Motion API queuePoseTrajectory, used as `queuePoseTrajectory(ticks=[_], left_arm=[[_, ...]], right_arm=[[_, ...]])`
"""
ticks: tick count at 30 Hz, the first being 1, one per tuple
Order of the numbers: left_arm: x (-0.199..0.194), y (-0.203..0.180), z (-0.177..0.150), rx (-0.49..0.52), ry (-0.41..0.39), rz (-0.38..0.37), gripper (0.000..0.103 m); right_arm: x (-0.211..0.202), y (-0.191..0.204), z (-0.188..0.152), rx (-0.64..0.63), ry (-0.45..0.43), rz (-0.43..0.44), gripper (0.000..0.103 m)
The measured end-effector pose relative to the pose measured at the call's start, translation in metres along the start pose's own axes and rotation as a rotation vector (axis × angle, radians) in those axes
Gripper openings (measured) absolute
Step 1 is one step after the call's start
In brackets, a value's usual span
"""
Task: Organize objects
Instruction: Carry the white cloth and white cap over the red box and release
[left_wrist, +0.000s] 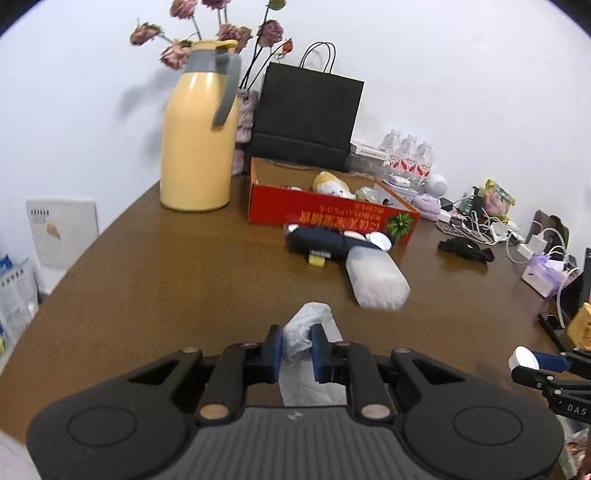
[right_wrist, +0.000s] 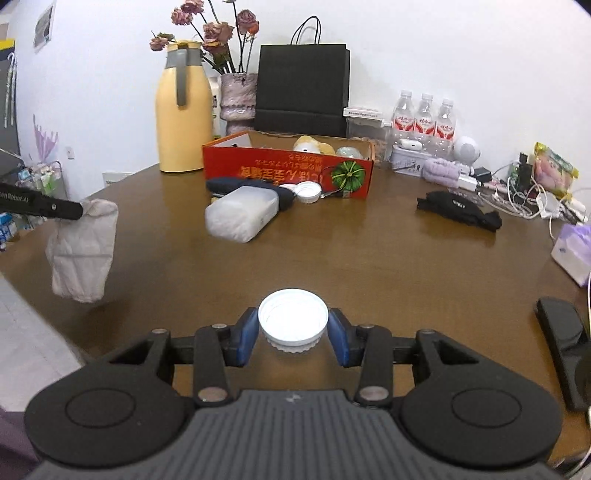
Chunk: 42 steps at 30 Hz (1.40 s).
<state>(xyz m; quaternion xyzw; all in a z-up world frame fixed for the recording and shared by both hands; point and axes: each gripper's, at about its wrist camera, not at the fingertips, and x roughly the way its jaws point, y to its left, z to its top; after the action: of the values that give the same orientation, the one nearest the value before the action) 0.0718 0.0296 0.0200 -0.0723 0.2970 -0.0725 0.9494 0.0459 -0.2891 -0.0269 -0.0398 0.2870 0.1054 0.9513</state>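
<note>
both sets of fingers are loaded: left gripper (left_wrist: 297, 349) has its blue pads narrowed onto a crumpled white plastic bag (left_wrist: 308, 332), which hangs free off the wooden table (left_wrist: 166, 266), seen dangling in the right view too; right gripper (right_wrist: 291, 332) is clamped across a white jar lid (right_wrist: 293, 319), pads touching its rim on either side, lid face up and lifted above the tabletop. target looks like the red cardboard box (right_wrist: 288, 171) at the back, already holding a plush toy (right_wrist: 312, 144) and small bits. likely step: carry both items to the box and drop them in. doing it well: keep lid level so it doesn't slip from the pads, come in high over the near wall of the box, and clear the pile just in front of it, a translucent plastic case (right_wrist: 242, 214), a dark blue bundle (right_wrist: 251, 186) and more white lids (right_wrist: 308, 192). bag is floppy, so lower it fully inside before releasing or it may drape over the edge. yellow thermos jug (left_wrist: 199, 136) stands just left of the box; keep left arm off it. black strap (right_wrist: 458, 210) lies well apart to the right.
</note>
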Motion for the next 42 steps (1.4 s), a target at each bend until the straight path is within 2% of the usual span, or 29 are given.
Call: queuePoseTrajectory(ticks=[8,12,15,19,22,25,28,31,33,36,38,39,40,41,42], left_arm=[[-0.017,-0.005,-0.006,0.013,-0.034,-0.005,0.015],[-0.007,-0.002,-0.006,0.002,-0.014,-0.005,0.015],[0.005,0.001,0.001,-0.009,-0.006,-0.035,0.015],[0.017,-0.002,0.029,0.000,-0.059,-0.127,0.015],[0.036,-0.005,0.074,0.028,-0.106,-0.194,0.015],[0.067,-0.009,0.131,0.062,-0.149,-0.203,0.015],[0.110,-0.020,0.188,0.116,-0.153,-0.189,0.015],[0.171,-0.026,0.238,0.155,-0.110,-0.141,0.015],[0.216,-0.025,0.265,0.166,-0.050,-0.107,0.015],[0.278,-0.012,0.292,0.112,0.026,-0.068,0.016],[0.317,-0.005,0.292,0.080,0.074,-0.018,0.018],[0.331,0.000,0.287,0.074,0.099,-0.002,0.025],[0.345,0.002,0.280,0.071,0.130,0.023,0.031],[0.359,0.003,0.271,0.086,0.162,0.055,0.048],[0.367,0.004,0.263,0.111,0.175,0.077,0.056]], right_arm=[[0.001,0.012,0.003,-0.034,-0.022,-0.010,0.042],[0.009,0.014,0.001,-0.032,-0.002,-0.006,0.042],[0.017,0.011,0.006,-0.019,0.002,0.000,0.042],[0.031,0.007,0.032,-0.039,-0.033,0.037,0.042],[0.049,0.006,0.071,-0.108,-0.100,0.046,0.042],[0.079,-0.009,0.126,-0.113,-0.154,0.072,0.042],[0.120,-0.033,0.182,-0.061,-0.142,0.111,0.042],[0.175,-0.057,0.230,-0.026,-0.076,0.124,0.042],[0.216,-0.076,0.254,0.038,-0.031,0.137,0.040],[0.265,-0.087,0.272,0.057,0.030,0.037,0.036],[0.279,-0.088,0.269,0.052,0.059,0.039,0.038],[0.280,-0.086,0.263,0.040,0.058,0.058,0.042],[0.280,-0.084,0.257,0.027,0.049,0.065,0.054],[0.281,-0.081,0.247,-0.001,0.048,0.057,0.068],[0.280,-0.078,0.239,-0.028,0.047,0.033,0.070]])
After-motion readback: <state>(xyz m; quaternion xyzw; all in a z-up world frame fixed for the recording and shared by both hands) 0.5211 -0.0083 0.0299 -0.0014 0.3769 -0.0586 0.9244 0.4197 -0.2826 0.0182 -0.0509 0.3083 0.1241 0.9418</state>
